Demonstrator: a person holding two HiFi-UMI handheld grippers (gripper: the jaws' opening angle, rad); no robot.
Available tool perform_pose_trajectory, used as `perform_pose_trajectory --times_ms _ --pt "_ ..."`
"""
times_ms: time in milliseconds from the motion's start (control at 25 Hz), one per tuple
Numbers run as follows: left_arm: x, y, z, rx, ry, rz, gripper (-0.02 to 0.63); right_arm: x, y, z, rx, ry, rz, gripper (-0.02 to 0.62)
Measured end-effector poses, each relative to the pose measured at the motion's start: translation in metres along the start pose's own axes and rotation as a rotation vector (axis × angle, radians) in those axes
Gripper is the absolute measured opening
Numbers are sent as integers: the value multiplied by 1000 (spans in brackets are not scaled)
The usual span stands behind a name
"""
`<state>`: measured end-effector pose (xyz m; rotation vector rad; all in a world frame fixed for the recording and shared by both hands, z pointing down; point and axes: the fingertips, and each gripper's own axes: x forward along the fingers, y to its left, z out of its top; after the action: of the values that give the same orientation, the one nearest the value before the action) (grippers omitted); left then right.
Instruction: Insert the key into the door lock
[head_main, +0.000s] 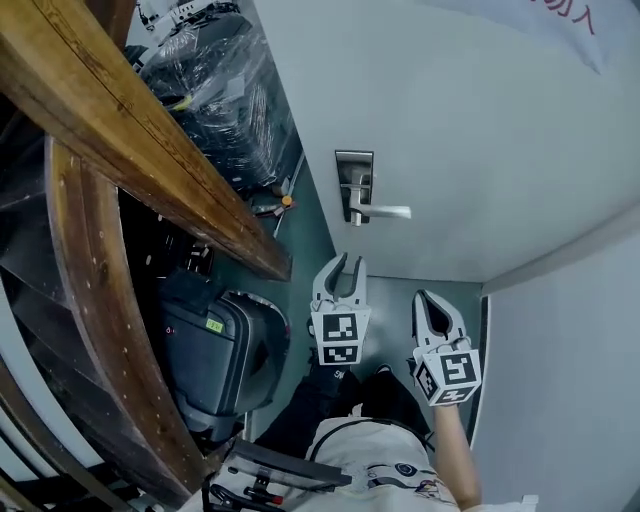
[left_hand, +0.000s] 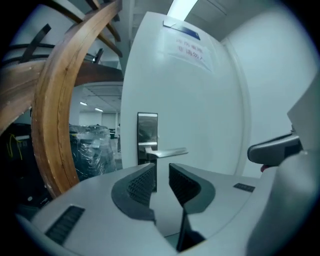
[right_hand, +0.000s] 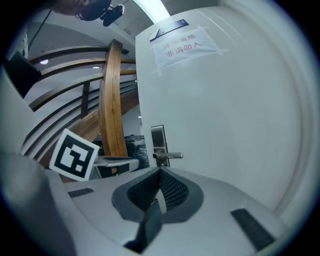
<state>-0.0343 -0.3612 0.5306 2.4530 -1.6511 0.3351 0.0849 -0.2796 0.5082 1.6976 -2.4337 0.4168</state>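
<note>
A steel lock plate (head_main: 354, 180) with a lever handle (head_main: 385, 211) sits on the white door (head_main: 470, 130). My left gripper (head_main: 345, 265) hangs just below the plate, open and empty. The right gripper (head_main: 425, 298) is lower and to the right, shut. In the left gripper view the lock plate (left_hand: 147, 135) and handle (left_hand: 170, 151) stand just beyond the open gripper (left_hand: 161, 172). In the right gripper view the lock plate (right_hand: 158, 139) shows above the shut gripper (right_hand: 159, 171). No key shows in any view.
A curved wooden stair beam (head_main: 140, 140) crosses the left side. Behind it are plastic-wrapped goods (head_main: 220, 100) and a dark case (head_main: 210, 350) on the floor. A white wall (head_main: 560, 380) closes the right side. A paper notice (right_hand: 185, 42) is taped high on the door.
</note>
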Motion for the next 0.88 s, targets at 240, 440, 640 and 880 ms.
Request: perform_pose_trajectory --times_ms 240,440,640,880 --pt "-44 -3 51 5 -32 16 5 -20 15 54 8 -63 15 6" --pt "-66 -9 81 19 -54 9 5 -34 15 92 8 -113 -5 6" --pt "-71 -10 105 25 -102 4 5 -34 8 116 -3 -171 -12 6" --pt "-76 -11 114 45 -134 10 5 -35 7 128 -14 -217 -17 6"
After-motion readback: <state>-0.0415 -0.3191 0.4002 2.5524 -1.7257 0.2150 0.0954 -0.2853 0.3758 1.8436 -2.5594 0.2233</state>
